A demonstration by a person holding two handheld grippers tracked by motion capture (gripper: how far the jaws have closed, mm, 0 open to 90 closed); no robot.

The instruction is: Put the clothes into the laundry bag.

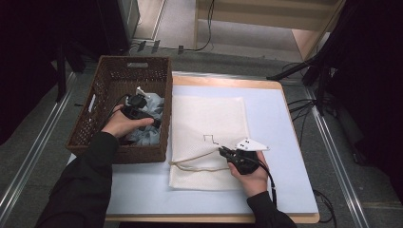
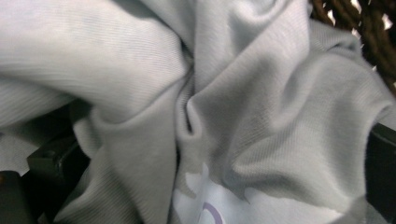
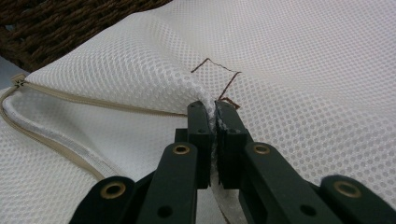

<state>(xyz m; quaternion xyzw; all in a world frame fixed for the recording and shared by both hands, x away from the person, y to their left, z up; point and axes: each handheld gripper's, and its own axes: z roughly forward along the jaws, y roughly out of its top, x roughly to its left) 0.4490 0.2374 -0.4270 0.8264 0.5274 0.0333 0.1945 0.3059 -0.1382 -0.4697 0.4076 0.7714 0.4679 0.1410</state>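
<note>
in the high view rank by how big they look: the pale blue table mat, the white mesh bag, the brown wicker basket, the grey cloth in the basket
1. Pale blue table mat, largest.
2. White mesh bag and brown wicker basket: too alike to rank.
3. Grey cloth, smallest, partly hidden by the left gripper.

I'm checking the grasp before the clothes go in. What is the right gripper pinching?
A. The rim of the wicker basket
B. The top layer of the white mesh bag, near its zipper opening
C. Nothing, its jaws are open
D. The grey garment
B: in the right gripper view the right gripper has its jaws shut on a lifted fold of the white mesh bag, with the zipper gaping open beside it.
</note>
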